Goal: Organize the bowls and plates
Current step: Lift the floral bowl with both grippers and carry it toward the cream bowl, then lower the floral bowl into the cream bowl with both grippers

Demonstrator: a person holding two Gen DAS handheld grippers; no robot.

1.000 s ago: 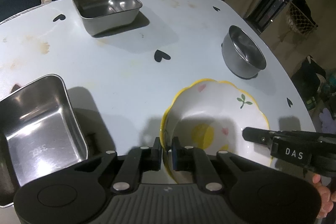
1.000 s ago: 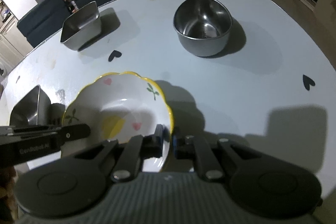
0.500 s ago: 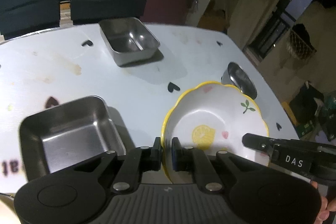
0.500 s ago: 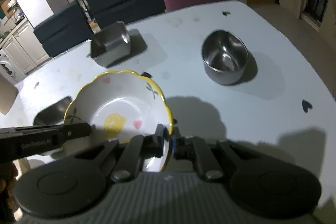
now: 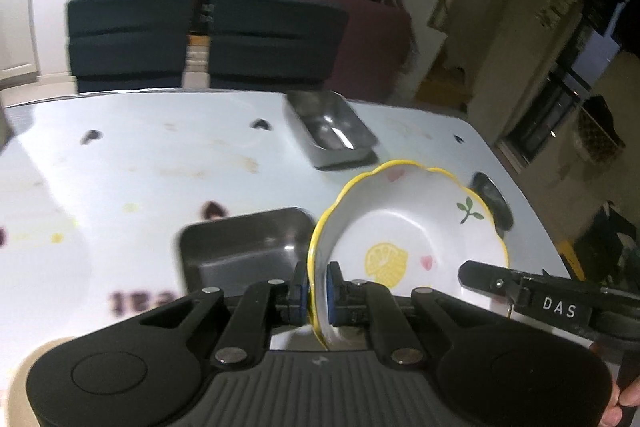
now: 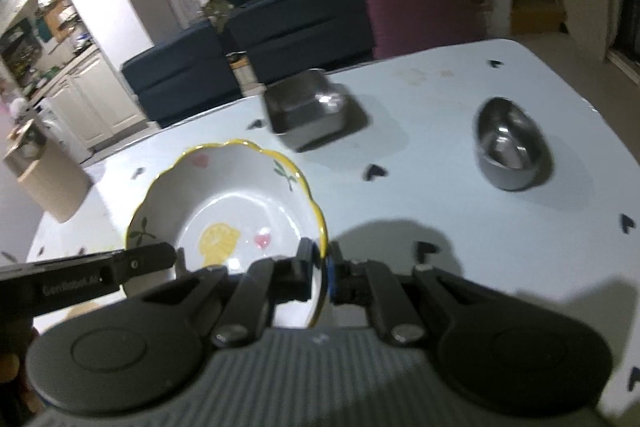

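Gripping opposite sides of its scalloped yellow rim, the left hand-held gripper [image 5: 318, 289] and the right hand-held gripper [image 6: 320, 273] both clamp narrowly on the flowered ceramic bowl [image 5: 404, 243], which hangs tilted in the air above the pale counter [image 5: 140, 163] printed with small dark hearts. A lemon, a pink heart and green sprigs are painted inside the bowl. In the left wrist view a square steel tray [image 5: 240, 247] lies on the counter just left of the bowl and partly behind it, and a second steel tray [image 5: 330, 131] sits farther back near the counter's far edge. From the right wrist view a round steel bowl [image 6: 510, 153] stands well apart to the right. Dark blue chairs [image 5: 200, 39] and a maroon chair [image 5: 372, 39] stand behind the counter. Both views are somewhat blurred.
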